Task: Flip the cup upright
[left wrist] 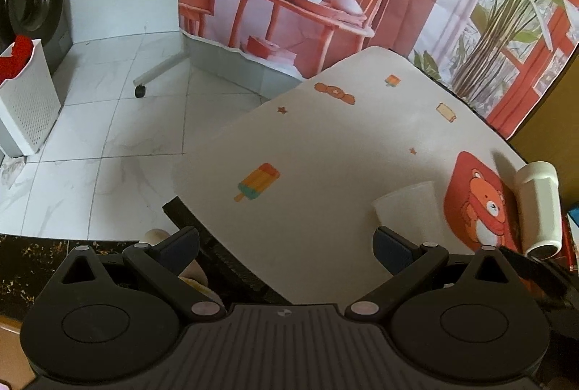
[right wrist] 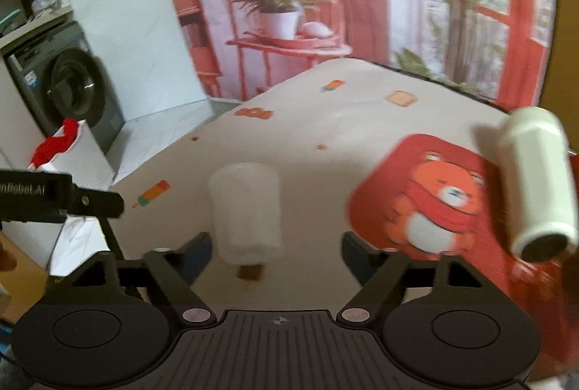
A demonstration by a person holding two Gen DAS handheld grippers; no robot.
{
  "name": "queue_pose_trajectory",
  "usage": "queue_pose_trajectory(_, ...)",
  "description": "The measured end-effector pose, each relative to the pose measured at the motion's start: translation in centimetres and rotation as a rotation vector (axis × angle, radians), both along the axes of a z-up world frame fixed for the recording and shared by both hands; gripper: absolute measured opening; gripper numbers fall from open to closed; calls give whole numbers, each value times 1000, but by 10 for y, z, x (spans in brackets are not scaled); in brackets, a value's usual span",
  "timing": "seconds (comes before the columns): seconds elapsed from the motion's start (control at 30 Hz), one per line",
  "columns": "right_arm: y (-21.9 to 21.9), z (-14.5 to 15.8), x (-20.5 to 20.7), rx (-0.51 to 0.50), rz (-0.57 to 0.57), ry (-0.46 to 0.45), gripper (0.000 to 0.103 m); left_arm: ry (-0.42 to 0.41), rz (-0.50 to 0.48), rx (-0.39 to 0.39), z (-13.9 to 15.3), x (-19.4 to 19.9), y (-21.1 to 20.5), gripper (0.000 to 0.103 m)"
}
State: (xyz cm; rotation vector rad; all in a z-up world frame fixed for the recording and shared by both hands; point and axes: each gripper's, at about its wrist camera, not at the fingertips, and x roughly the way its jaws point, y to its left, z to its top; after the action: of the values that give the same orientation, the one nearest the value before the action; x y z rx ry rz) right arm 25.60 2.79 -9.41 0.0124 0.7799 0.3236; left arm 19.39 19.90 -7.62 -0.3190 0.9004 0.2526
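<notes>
1. From the left wrist: the left hand-held gripper [left wrist: 286,249] hangs over the near corner of the table [left wrist: 325,144], jaws spread wide and holding nothing. The translucent cup [left wrist: 409,212] stands mouth-down just ahead of its right-hand finger, near the red bear mat [left wrist: 477,202]. A white cylinder [left wrist: 539,205] lies on its side at the far right of the mat. If this gripper swings right without care, I'd say its finger could clip the cup and skid it along the table.

2. From the right wrist: the right hand-held gripper [right wrist: 277,252] is also wide open and empty, with the cup [right wrist: 246,212] ahead of it and a little left of centre, towards the left finger. This view is blurred. Closing from here may catch the cup off-centre, so the thin wall could buckle or squirt sideways. The white cylinder [right wrist: 535,183] looks free to roll if the mat [right wrist: 427,194] is nudged. The left gripper's black body [right wrist: 61,198] is near on the left, so the two could collide.
</notes>
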Motion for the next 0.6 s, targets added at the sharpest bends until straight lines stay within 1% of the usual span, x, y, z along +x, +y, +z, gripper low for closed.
queue_pose_trajectory(0.03,-8,4,-7,-13,-25,-16,87,-1,10,8,1,0,-2,103)
queue_pose_trajectory(0.1,-26,11,-21,-12,-52,-45,98,-5,18,13,3,1,-6,102)
queue_pose_trajectory(0.17,-47,19,-34,7,-88,-67,100,1,20,3,3,5,-11,101)
queue_pose_trajectory(0.2,-58,23,-42,19,-104,-87,103,2,19,-5,3,8,-13,101)
queue_pose_trajectory(0.27,-78,29,-55,17,-151,-105,103,-8,0,-17,4,15,-19,101)
queue_pose_trajectory(0.33,-96,32,-68,21,-196,-121,103,-25,-31,8,5,24,-30,101)
queue_pose_trajectory(0.4,-112,33,-78,31,-236,-116,103,-11,-50,36,3,35,-42,100)
queue_pose_trajectory(0.53,-134,28,-97,41,-303,-104,103,11,-78,26,-5,54,-58,100)
queue_pose_trajectory(0.6,-142,23,-105,38,-332,-97,103,48,-75,22,-12,64,-62,99)
